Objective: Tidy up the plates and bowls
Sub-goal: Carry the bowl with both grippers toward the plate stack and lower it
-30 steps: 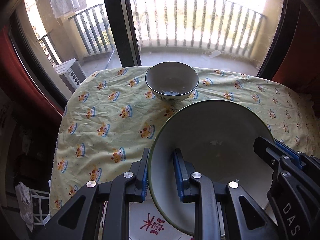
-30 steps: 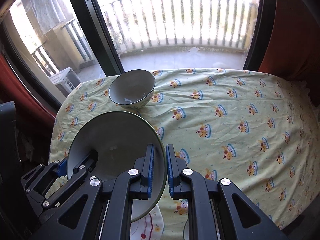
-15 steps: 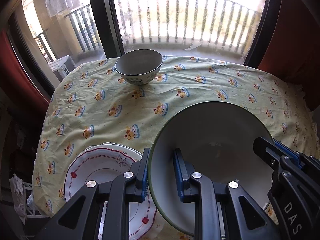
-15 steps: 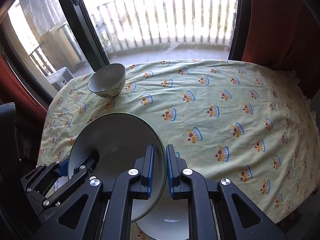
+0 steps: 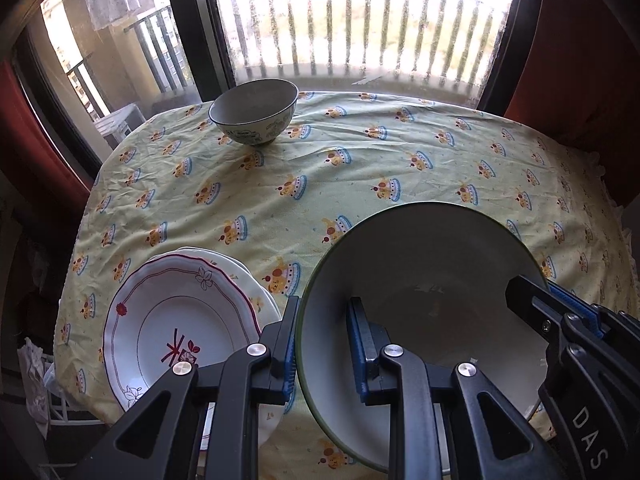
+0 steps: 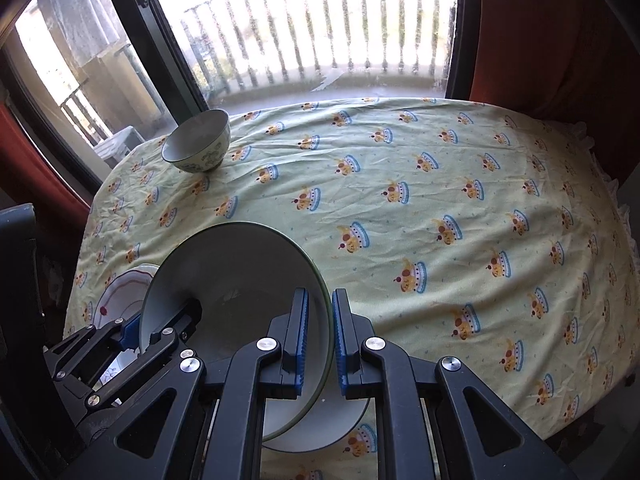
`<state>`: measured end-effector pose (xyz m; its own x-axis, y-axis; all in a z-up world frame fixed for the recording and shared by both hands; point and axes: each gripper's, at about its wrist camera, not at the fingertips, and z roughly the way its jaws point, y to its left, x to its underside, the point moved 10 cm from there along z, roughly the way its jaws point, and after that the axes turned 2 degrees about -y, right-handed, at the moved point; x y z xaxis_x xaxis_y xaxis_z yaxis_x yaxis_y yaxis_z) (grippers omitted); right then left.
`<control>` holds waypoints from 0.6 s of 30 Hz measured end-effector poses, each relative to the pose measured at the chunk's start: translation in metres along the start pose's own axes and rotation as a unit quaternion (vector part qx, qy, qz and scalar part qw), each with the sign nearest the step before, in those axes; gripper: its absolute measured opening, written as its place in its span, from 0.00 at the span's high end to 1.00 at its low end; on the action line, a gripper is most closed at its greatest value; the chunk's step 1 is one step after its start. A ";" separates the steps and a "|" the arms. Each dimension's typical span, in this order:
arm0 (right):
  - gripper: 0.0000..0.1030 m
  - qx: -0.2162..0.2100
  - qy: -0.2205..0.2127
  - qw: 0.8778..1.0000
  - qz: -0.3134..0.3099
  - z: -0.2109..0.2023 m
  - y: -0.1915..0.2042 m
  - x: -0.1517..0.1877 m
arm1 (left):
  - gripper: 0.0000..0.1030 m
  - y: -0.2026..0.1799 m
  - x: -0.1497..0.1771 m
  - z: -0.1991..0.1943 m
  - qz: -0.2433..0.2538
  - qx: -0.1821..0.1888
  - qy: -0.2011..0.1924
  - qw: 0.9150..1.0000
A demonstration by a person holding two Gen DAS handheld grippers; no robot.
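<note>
a: what's hidden or cut off?
b: the near edge of the large green-rimmed bowl (image 5: 420,280) runs behind the gripper frames in both views. under it, in the right wrist view, a white dish (image 6: 320,428) shows only as a crescent; i can't tell plate from bowl. the red-trimmed plate (image 5: 176,320) at near left sits on another plate, of which only an edge shows.

a: and the hand-held grippers?
b: the left hand-held gripper (image 5: 322,344) is part open, its blue pads either side of the big bowl's left wall, one outside, one inside. whether the inner pad touches, i can't tell. the right hand-held gripper (image 6: 319,336) is nearly closed, pinching the right rim. the bowl is tilted, held above the near side of the worktop (image 6: 440,184).

a: any writing?
b: "das" in white on the right gripper's frame in the left view. the plate has a red mark at its centre that i can't read.

a: the rest?
b: a small patterned bowl (image 5: 254,112) stands upright at far left, well apart.
</note>
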<state>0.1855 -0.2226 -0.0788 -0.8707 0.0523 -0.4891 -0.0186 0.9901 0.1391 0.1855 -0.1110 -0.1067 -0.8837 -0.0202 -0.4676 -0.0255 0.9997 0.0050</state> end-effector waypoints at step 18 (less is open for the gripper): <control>0.85 0.003 0.056 0.998 0.011 0.029 -0.019 0.038 | 0.80 -0.012 0.040 0.033 -0.002 0.002 0.066 0.998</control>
<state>0.1671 -0.2352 -0.1251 -0.9201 0.0598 -0.3870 0.0041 0.9897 0.1431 0.1659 -0.1235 -0.1545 -0.9371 -0.0267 -0.3480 -0.0281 0.9996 -0.0008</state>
